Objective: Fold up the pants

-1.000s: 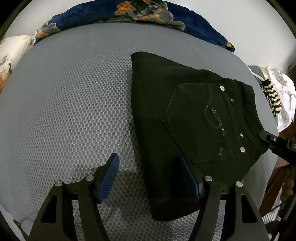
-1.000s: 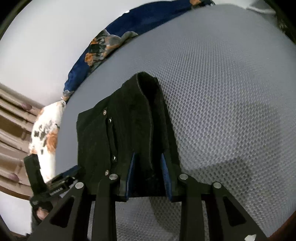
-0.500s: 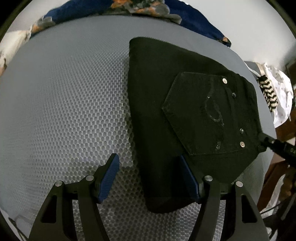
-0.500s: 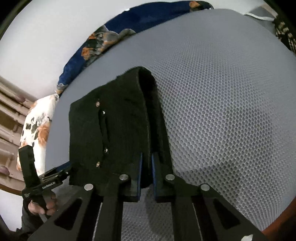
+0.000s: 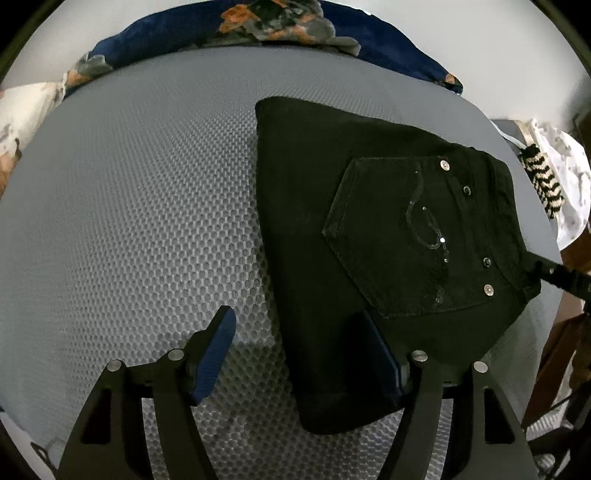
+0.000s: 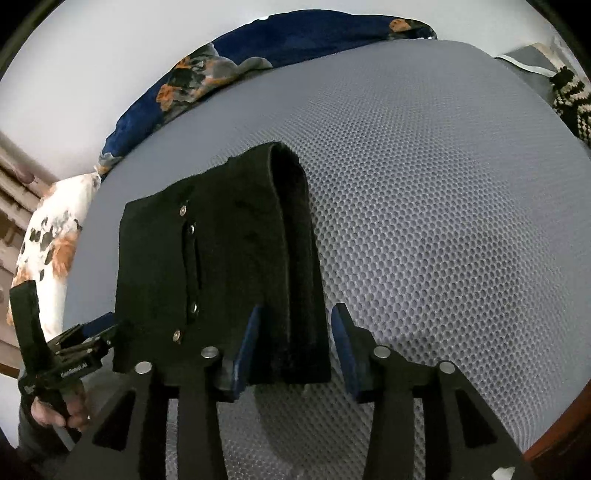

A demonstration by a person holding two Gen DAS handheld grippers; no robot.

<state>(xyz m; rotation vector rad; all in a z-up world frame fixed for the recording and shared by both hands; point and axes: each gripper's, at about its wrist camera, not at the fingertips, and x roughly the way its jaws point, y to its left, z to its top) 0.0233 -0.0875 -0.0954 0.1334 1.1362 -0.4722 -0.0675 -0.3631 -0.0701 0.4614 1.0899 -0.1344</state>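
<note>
1. The pants [image 5: 332, 229], black and folded into a compact stack, lie on the grey mesh mattress [image 5: 129, 206], right of centre in the left wrist view.
2. Only the left view shows the top face: a back pocket [image 5: 399, 236] with stitched decoration and metal rivets.
3. Only the right view shows the thick folded edge [image 6: 291, 258] of the stack, running from near to far.
4. The left gripper [image 5: 299, 350] stands wide open; its right finger [image 5: 376, 354] lies over the near corner of the pants, its left finger over bare mattress.
5. The right gripper [image 6: 295, 343] is open, its fingers on either side of the folded edge without pinching it.
6. In the left view the right gripper is only a black tip at the right corner of the pants. The right view shows the left gripper at the near left, with the hand [image 6: 55, 410] on its handle.
7. A blue floral cloth [image 5: 258, 22] lines the far edge; its ends are cut off. A striped item [image 5: 543, 181] sits far right, hard to identify.
</note>
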